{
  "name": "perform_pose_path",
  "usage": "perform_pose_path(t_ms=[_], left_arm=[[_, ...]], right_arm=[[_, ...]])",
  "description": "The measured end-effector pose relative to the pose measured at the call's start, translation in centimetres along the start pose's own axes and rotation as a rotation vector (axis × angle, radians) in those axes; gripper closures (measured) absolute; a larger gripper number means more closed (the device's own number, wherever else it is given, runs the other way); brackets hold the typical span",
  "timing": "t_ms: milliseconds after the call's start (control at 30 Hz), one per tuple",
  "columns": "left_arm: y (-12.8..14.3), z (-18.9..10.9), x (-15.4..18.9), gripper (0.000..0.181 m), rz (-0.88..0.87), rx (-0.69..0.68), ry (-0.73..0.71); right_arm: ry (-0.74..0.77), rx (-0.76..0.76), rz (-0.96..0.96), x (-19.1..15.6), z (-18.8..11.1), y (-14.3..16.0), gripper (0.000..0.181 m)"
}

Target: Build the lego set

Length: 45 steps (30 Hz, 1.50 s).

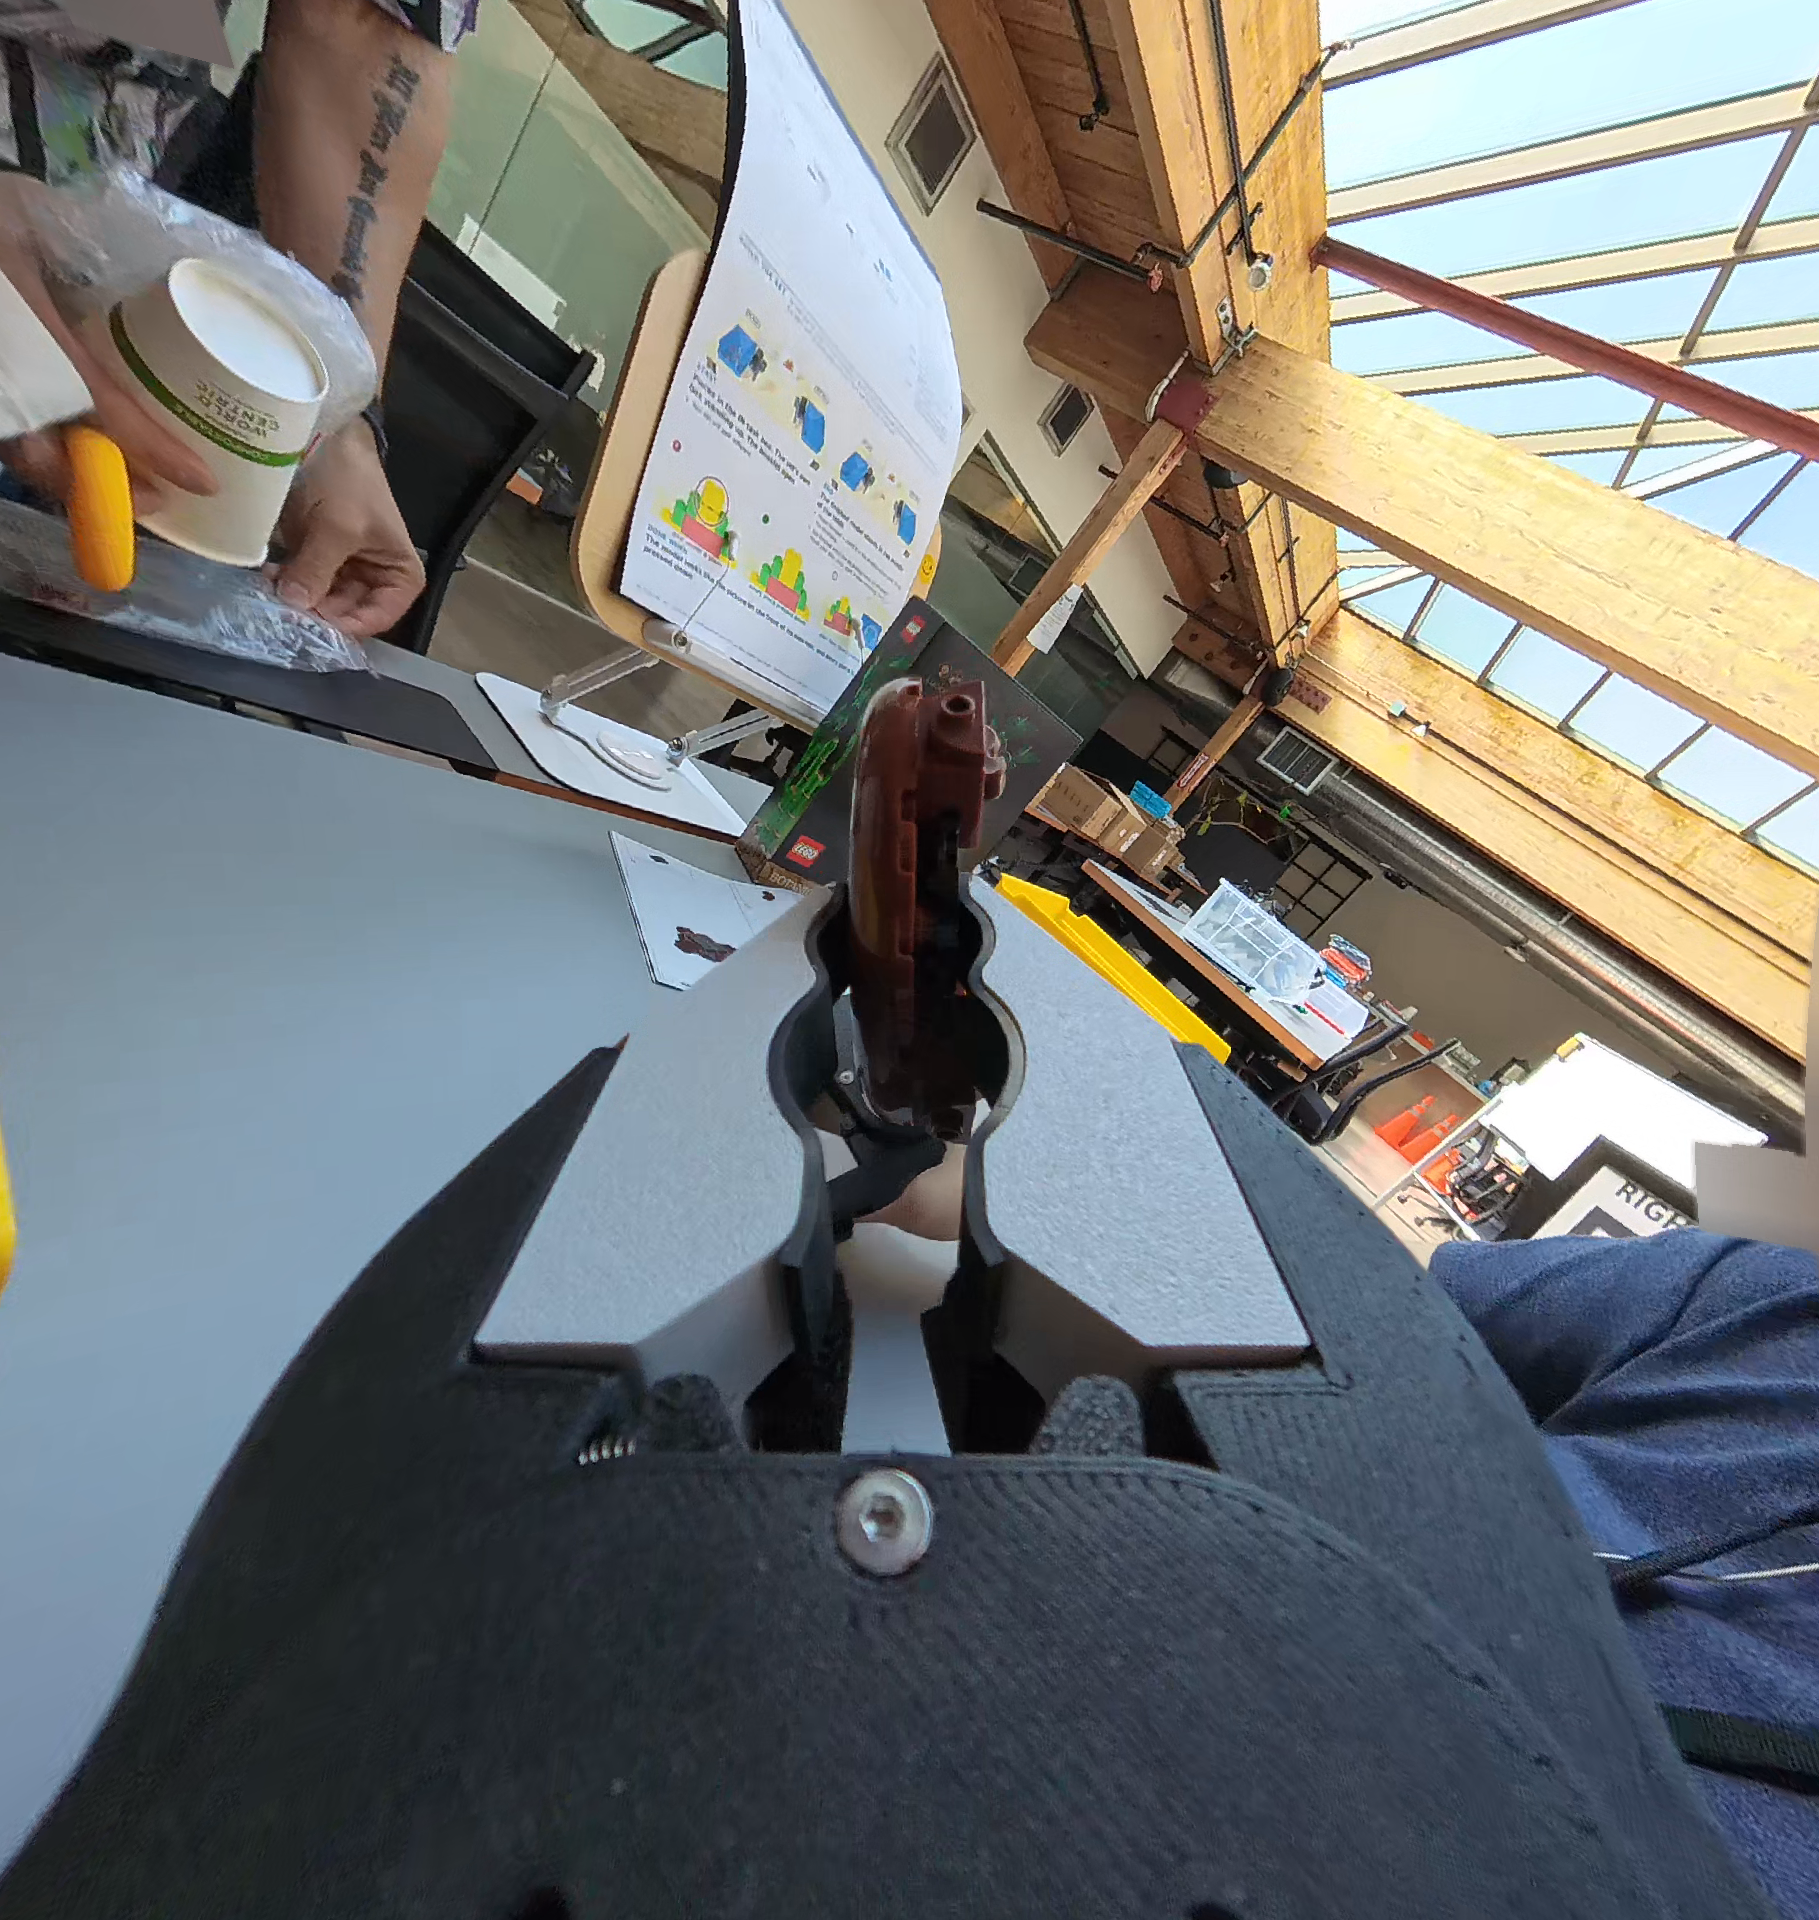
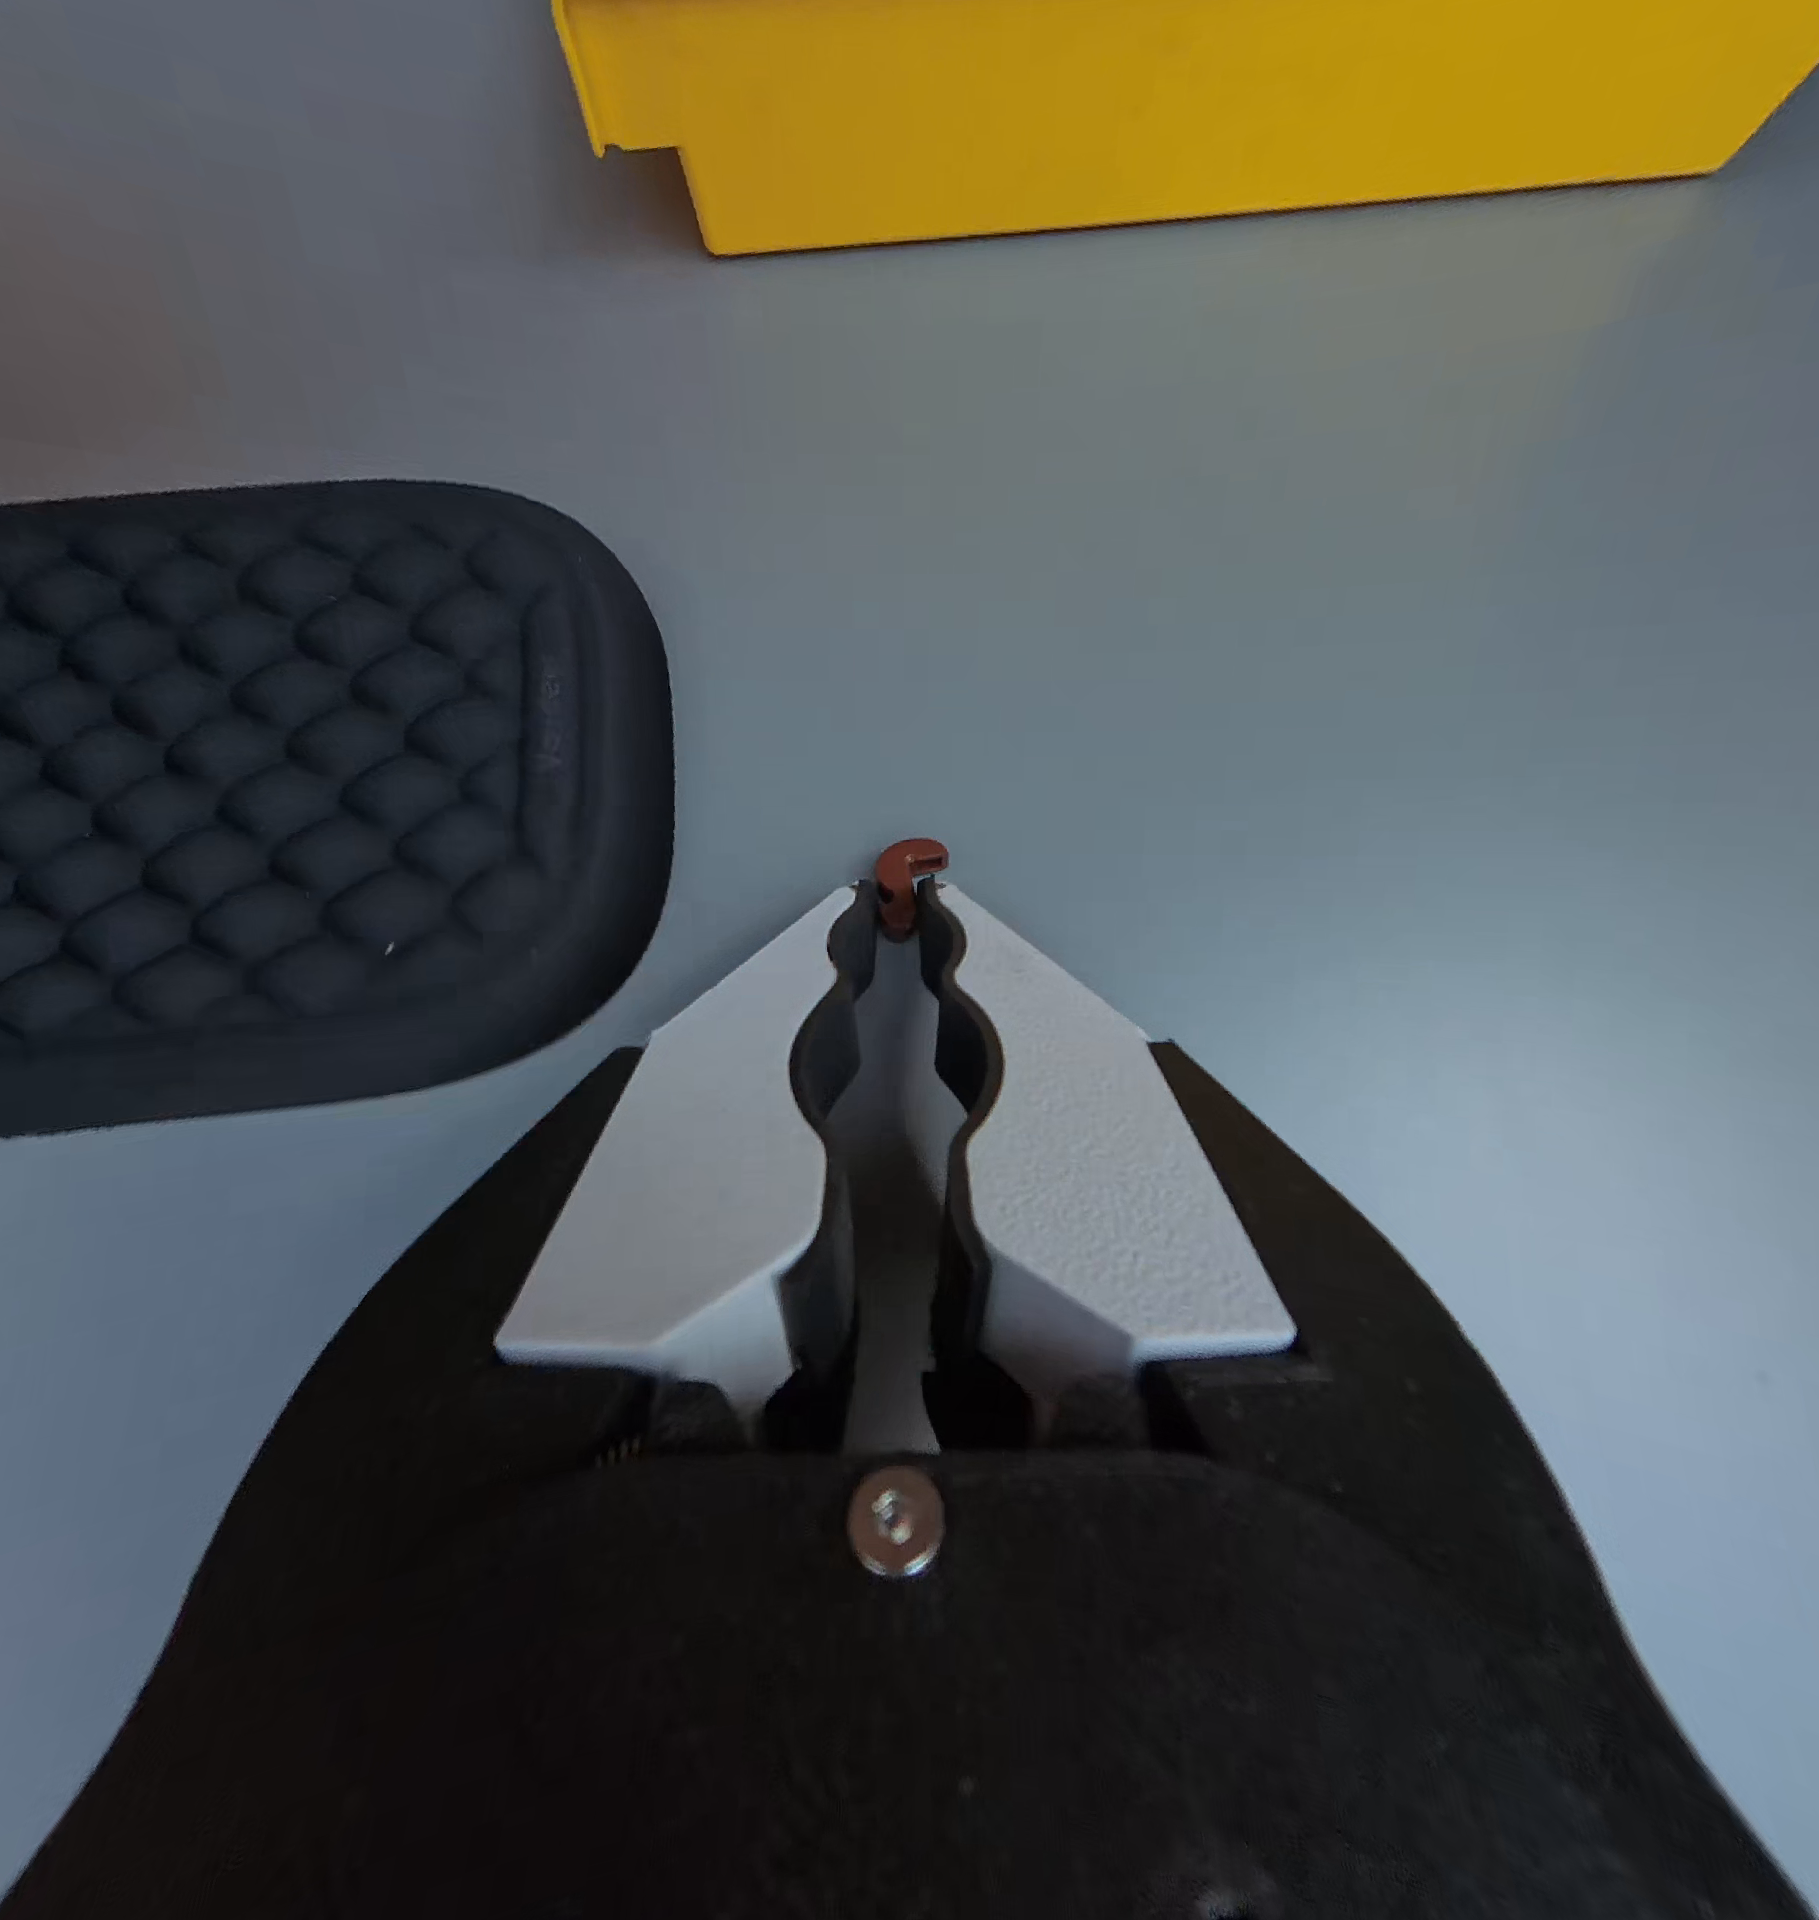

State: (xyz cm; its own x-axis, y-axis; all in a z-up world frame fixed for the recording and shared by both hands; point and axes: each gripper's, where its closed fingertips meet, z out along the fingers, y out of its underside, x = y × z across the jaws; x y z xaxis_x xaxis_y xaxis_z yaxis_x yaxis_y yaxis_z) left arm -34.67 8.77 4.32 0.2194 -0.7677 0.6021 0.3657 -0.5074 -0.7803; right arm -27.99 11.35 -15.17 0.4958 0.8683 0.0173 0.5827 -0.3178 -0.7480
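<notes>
In the left wrist view my left gripper (image 1: 900,935) is shut on a brown lego assembly (image 1: 910,862), a curved piece with studs on top, held upright and lifted off the grey table (image 1: 261,987). In the right wrist view my right gripper (image 2: 900,904) is shut on a small reddish-brown lego piece (image 2: 903,871) pinched at the fingertips, just above the grey table (image 2: 1300,727). An open lego instruction sheet (image 1: 697,914) and the dark lego box (image 1: 884,769) lie beyond the left gripper.
A yellow bin (image 2: 1144,114) stands ahead of the right gripper, a black textured pad (image 2: 261,800) to its left. A stand holds a printed page (image 1: 811,436). A person's hands hold a paper cup (image 1: 224,405) and plastic bags at the far left. Another yellow bin (image 1: 1113,966) is behind. Left tips to right tips: about 20 centimetres.
</notes>
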Motion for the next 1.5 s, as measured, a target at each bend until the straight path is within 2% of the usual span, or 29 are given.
perform_pose_path(t_ms=[100, 233, 300, 400, 500, 533, 600, 633, 700, 767, 867, 933, 1067, 1100, 1233, 1367, 1500], left_arm=[[2.4, 2.3, -0.7, 0.165, -0.063, -0.063, 0.005], [6.0, 6.2, -1.4, 0.165, -0.161, -0.137, 0.02], [7.5, 8.1, -1.3, 0.165, -0.215, -0.159, 0.041], [9.4, 10.6, -1.2, 0.165, -0.262, -0.2, 0.062], [10.8, 12.4, -1.0, 0.165, -0.292, -0.232, 0.071], [11.1, 12.8, -1.0, 0.165, -0.3, -0.237, 0.071], [11.6, 13.5, -1.0, 0.164, -0.313, -0.237, 0.071], [11.8, 13.7, -1.0, 0.164, -0.323, -0.233, 0.069], [12.1, 14.2, -0.8, 0.165, -0.34, -0.218, 0.071], [12.3, 14.5, -0.5, 0.165, -0.344, -0.207, 0.08], [12.5, 14.7, 0.0, 0.165, -0.325, -0.197, 0.094], [12.5, 14.7, 0.3, 0.165, -0.31, -0.189, 0.103], [12.5, 14.8, 1.2, 0.165, -0.295, -0.179, 0.149], [12.6, 14.9, 1.6, 0.165, -0.294, -0.188, 0.168], [12.7, 14.7, 2.5, 0.164, -0.283, -0.224, 0.216], [11.3, 13.9, 3.2, 0.141, -0.312, -0.267, 0.273], [9.6, 13.4, 2.1, 0.123, -0.184, -0.409, 0.223]], right_arm=[[0.023, -0.034, 0.03, 0.6, -3.3, 2.8, 0.174], [-0.03, -0.094, 0.083, -0.3, -8.1, 7.6, 0.174], [-0.044, -0.095, 0.104, -0.9, -10.0, 9.0, 0.174], [-0.03, -0.082, 0.068, -1.5, -11.9, 10.2, 0.174], [-0.018, -0.099, 0.053, -1.7, -12.3, 11.4, 0.172], [-0.025, -0.078, 0.059, -1.8, -12.3, 11.3, 0.168], [-0.005, -0.047, 0.082, -1.5, -12.7, 10.8, 0.147], [0.016, -0.007, 0.088, -1.2, -13.1, 10.1, 0.143], [0.056, 0.145, 0.136, -0.4, -14.4, 7.1, 0.14], [0.056, 0.329, 0.277, 0.7, -16.0, 3.7, 0.14], [-0.048, 0.591, 0.544, 2.3, -18.1, 0.3, 0.141], [-0.148, 0.689, 0.692, 2.9, -18.5, -0.6, 0.145], [-0.331, 0.69, 0.796, 1.8, -16.9, -0.8, 0.147], [-0.388, 0.707, 0.794, 1.2, -16.9, -1.2, 0.159], [-0.498, 0.714, 0.805, 0.8, -17.5, -1.5, 0.161], [-0.587, 0.603, 0.814, 1.0, -18.0, -1.6, 0.161], [-0.657, 0.429, 0.784, 0.8, -18.6, -1.2, 0.161]])
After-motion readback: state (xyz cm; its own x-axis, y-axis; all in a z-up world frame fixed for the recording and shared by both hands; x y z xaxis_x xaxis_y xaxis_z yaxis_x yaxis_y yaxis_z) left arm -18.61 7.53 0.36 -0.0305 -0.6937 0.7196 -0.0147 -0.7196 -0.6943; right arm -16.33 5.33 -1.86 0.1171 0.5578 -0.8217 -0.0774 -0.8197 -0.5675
